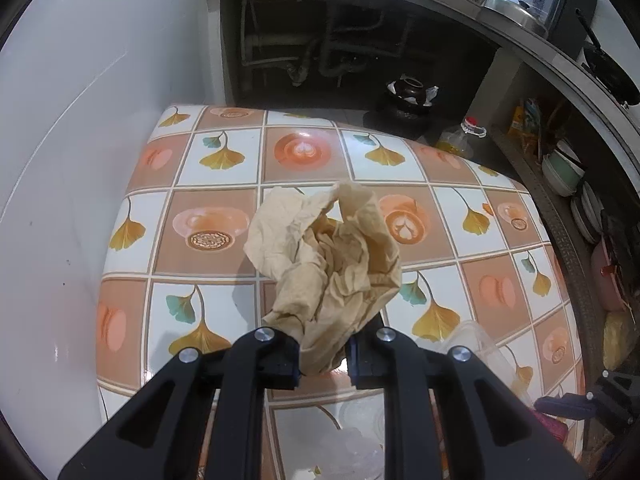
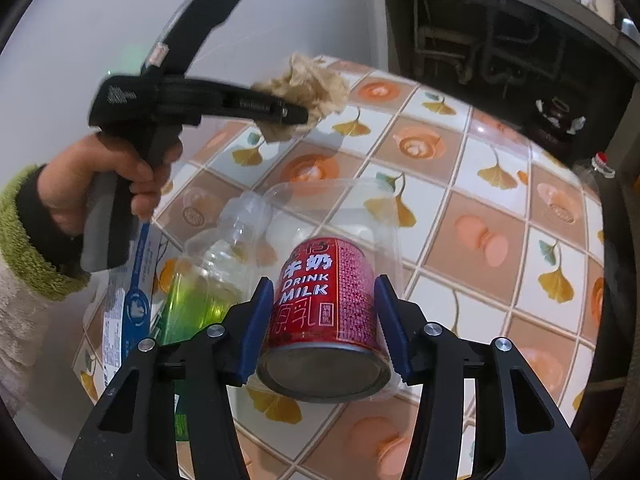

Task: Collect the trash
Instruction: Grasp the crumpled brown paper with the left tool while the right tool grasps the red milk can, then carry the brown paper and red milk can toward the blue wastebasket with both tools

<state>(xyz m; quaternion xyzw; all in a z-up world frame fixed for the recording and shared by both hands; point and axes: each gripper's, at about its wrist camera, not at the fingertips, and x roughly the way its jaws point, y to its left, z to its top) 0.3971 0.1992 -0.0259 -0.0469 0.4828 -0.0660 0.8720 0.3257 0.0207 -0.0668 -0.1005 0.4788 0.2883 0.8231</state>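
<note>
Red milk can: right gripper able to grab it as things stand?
Probably yes. The red can already lies between the right gripper's open fingers, nothing blocking; the left gripper holds crumpled paper well clear.

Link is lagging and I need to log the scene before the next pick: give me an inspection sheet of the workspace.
Surface: table under a glossy ginkgo-leaf and coffee-cup cloth.
Job's things: crumpled brown paper; red milk can; clear plastic bottle; clear plastic tray.
Clutter: blue-and-white carton.
Grippers: left gripper shut on the paper, off the cloth; right gripper astride the can, contact unclear.
Cables: nothing seen.
Surroundings: open under-counter pipes, shelved bowls.
</note>
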